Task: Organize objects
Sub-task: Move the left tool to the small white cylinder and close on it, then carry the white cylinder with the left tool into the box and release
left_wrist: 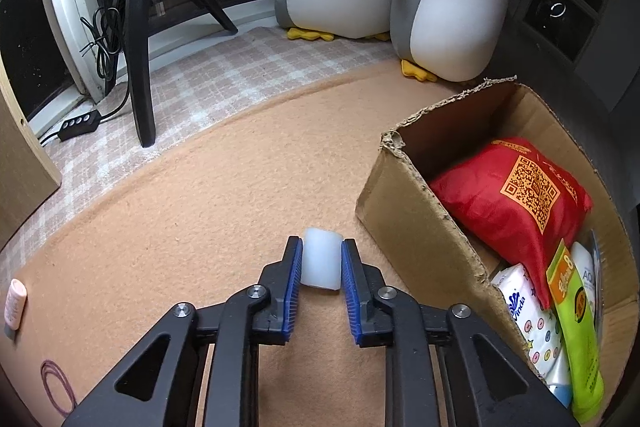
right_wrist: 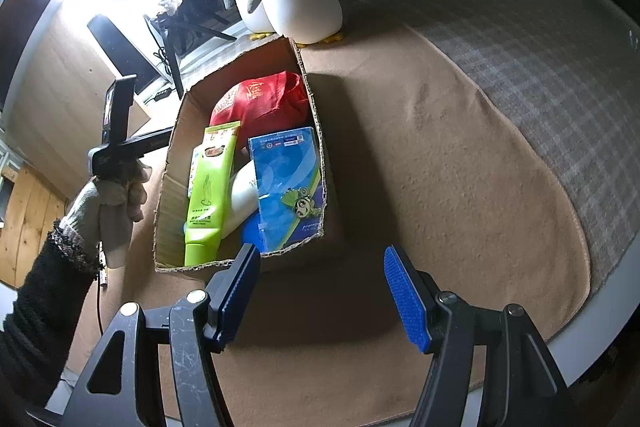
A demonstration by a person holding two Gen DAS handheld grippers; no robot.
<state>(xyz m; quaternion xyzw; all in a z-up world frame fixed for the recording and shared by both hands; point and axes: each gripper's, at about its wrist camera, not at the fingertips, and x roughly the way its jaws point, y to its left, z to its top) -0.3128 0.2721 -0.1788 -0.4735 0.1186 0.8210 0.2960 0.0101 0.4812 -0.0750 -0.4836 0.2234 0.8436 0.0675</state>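
Your left tool (left_wrist: pixel 321 259) is clamped on a small, translucent white cylinder (left_wrist: pixel 321 263) resting on the tan blanket (left_wrist: pixel 200 211), while your right tool (right_wrist: pixel 320 291) stands open and empty

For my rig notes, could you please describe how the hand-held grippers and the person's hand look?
Each hand-held gripper, left and right, has black linkage arms, silver rivets and blue ribbed pads. The left hand wears a light knit glove and a dark sleeve.

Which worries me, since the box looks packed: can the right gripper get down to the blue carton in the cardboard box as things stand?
Probably yes. The right gripper is open and empty, the cardboard box has no lid, and the blue carton lies on top near the closest wall.
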